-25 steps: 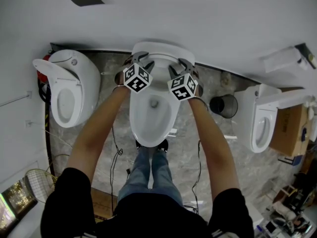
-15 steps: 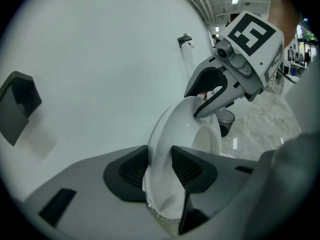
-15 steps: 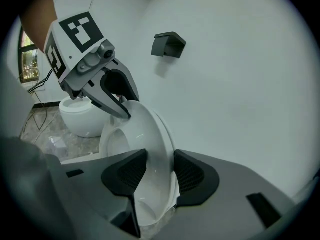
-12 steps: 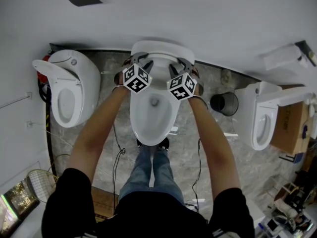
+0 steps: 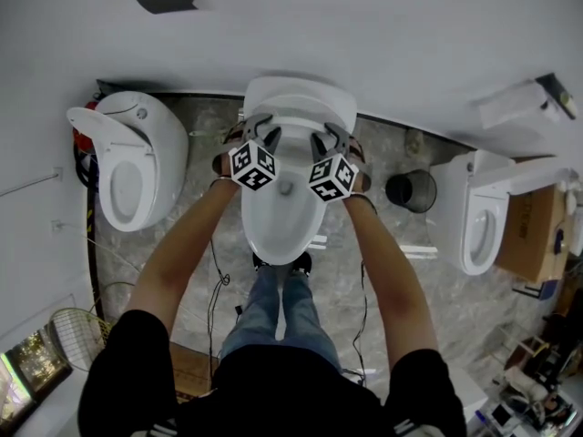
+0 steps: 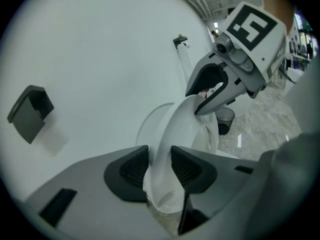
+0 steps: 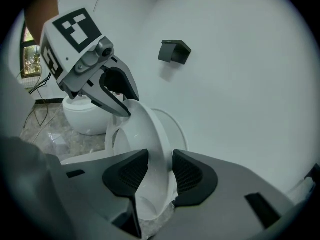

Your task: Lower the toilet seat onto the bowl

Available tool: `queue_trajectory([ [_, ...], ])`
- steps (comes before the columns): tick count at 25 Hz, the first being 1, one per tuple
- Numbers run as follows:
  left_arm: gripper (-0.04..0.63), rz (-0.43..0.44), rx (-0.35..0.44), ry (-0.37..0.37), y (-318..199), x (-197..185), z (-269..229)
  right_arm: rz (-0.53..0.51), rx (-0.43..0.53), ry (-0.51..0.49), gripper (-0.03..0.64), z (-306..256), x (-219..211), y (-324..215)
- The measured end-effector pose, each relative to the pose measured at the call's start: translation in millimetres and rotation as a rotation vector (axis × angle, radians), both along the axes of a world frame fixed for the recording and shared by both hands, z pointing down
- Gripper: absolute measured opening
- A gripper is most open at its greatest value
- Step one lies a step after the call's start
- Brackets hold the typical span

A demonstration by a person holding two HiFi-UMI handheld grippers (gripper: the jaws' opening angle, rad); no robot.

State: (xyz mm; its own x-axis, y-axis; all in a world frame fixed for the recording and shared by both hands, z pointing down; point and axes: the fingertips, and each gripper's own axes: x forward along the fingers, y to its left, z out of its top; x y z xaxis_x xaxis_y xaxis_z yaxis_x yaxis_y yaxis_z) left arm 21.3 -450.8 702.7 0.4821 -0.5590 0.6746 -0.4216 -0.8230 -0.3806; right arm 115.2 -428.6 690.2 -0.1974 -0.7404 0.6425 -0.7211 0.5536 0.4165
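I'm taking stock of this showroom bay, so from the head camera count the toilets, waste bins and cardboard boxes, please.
Toilets: 3 (left, middle, right)
Waste bin: 1
Cardboard box: 1
Total: 5

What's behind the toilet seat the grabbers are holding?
The white lid, standing up by the white wall. The seat hides the lid's lower part and the hinge.
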Motion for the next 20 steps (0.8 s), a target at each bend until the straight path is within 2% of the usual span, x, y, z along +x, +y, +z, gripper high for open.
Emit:
queue_trajectory([
  [3,0.137,-0.016,-0.022,0.025,16,-5,-3,-0.033,-0.004,0.022,0.159,-1,-4,17],
  [9,0.126,0.017,0.006,-0.036,47,-14,-4,-0.07,-0.015,0.054,0.146,-3,-12,47],
  [20,0.126,0.036,-0.026,-0.057,104,-33,2,-0.133,-0.026,0.053,0.13,2,-30,106],
])
